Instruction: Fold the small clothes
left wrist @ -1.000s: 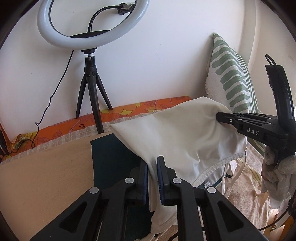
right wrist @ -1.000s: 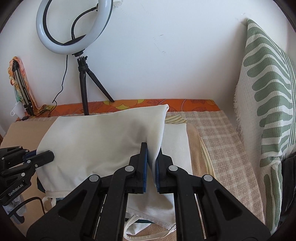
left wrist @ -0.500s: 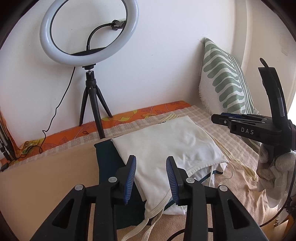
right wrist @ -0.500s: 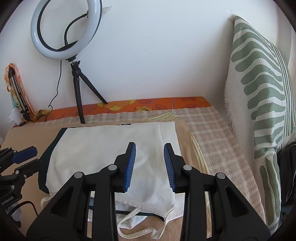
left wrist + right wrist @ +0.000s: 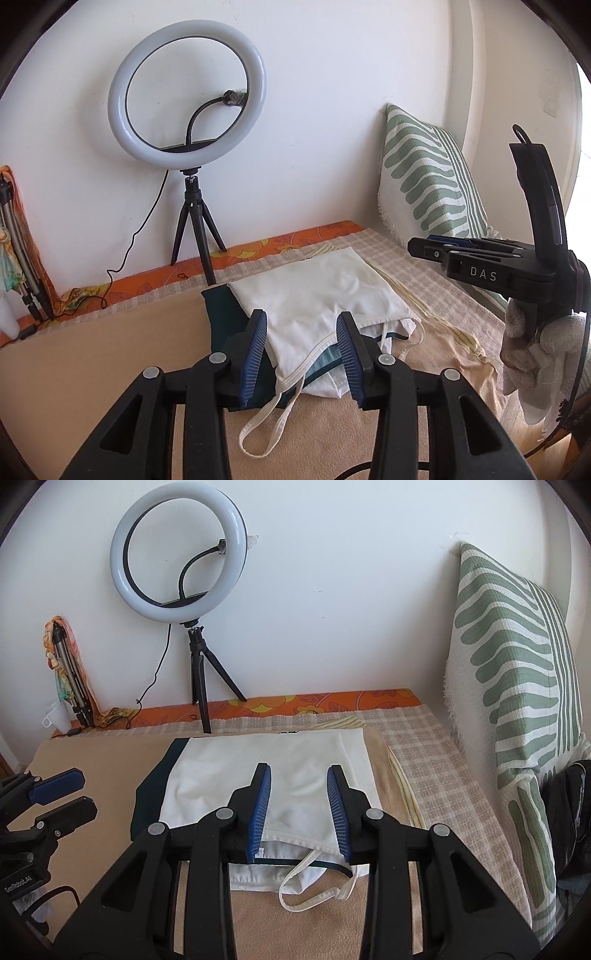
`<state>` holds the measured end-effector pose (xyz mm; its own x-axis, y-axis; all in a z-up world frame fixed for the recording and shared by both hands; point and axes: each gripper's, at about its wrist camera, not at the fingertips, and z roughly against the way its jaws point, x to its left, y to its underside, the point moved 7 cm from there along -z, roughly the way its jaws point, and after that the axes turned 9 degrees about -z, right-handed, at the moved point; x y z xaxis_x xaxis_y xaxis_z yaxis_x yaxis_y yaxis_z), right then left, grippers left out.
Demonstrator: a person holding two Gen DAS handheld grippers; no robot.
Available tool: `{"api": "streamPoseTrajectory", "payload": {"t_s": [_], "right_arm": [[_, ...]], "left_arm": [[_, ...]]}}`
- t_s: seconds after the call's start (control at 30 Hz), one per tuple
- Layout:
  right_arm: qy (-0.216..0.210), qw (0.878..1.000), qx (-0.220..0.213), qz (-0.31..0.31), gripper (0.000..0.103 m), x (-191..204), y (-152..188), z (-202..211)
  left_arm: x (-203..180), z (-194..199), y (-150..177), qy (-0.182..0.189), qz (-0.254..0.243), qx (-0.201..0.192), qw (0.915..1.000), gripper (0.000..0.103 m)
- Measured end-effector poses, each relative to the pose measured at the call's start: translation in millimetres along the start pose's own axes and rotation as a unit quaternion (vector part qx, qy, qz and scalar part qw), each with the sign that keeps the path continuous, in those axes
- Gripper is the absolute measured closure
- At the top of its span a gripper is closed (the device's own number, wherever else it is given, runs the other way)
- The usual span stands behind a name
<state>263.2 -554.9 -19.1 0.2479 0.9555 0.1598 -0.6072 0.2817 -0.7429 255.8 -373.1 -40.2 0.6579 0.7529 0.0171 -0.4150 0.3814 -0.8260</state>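
Folded garment (image 5: 280,775) — both grippers agape

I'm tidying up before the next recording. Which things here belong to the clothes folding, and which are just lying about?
Belongs to the job:
white garment, folded, with loose straps
dark teal garment under it
left gripper and right gripper, both open

Just lying about:
ring light on tripod
green patterned pillow
white cup

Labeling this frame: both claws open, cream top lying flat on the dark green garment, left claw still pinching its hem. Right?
Not quite. The left claw is open too, holding nothing, as the left wrist view shows. The cream top does lie flat on the dark green garment, and the right claw is open.
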Motion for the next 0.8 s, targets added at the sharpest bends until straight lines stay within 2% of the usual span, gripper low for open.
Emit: {"api": "streamPoseTrajectory", "payload": {"t_s": [0.1, 0.2, 0.23, 0.47, 0.63, 0.7, 0.8], "right_arm": [[-0.012, 1.0, -0.005, -0.008, 0.069, 6.4, 5.7, 15.3], [-0.012, 1.0, -0.017, -0.005, 0.06, 14.1, 13.3, 29.7], [-0.012, 1.0, -0.023, -0.003, 0.059, 16.9, 16.3, 34.4], [-0.019, 0.999, -0.031, -0.019, 0.049, 29.7, 49.5, 56.7], [-0.021, 0.999, -0.027, -0.024, 0.028, 38.2, 73.0, 68.8], [-0.03, 0.999, -0.023, -0.034, 0.023, 38.7, 80.3, 72.7], [-0.032, 0.998, -0.026, -0.051, 0.015, 38.3, 89.1, 79.8]], "left_arm": [[-2.2, 14.2, 5.6, -0.003, -0.005, -0.004, 1.0, 0.057], [-4.0, 25.7, 12.8, -0.009, -0.008, -0.007, 0.9999, 0.053], [-4.8, 29.4, 16.6, -0.009, -0.007, -0.008, 0.9999, 0.052], [-10.7, 48.6, 43.0, -0.012, 0.003, -0.008, 0.9999, 0.028], [-13.5, 64.2, 52.1, -0.023, 0.007, -0.016, 0.9996, 0.013], [-13.8, 71.5, 54.0, -0.027, 0.012, -0.021, 0.9993, 0.006], [-15.0, 79.9, 57.6, -0.026, 0.022, -0.023, 0.9992, 0.002]]}}
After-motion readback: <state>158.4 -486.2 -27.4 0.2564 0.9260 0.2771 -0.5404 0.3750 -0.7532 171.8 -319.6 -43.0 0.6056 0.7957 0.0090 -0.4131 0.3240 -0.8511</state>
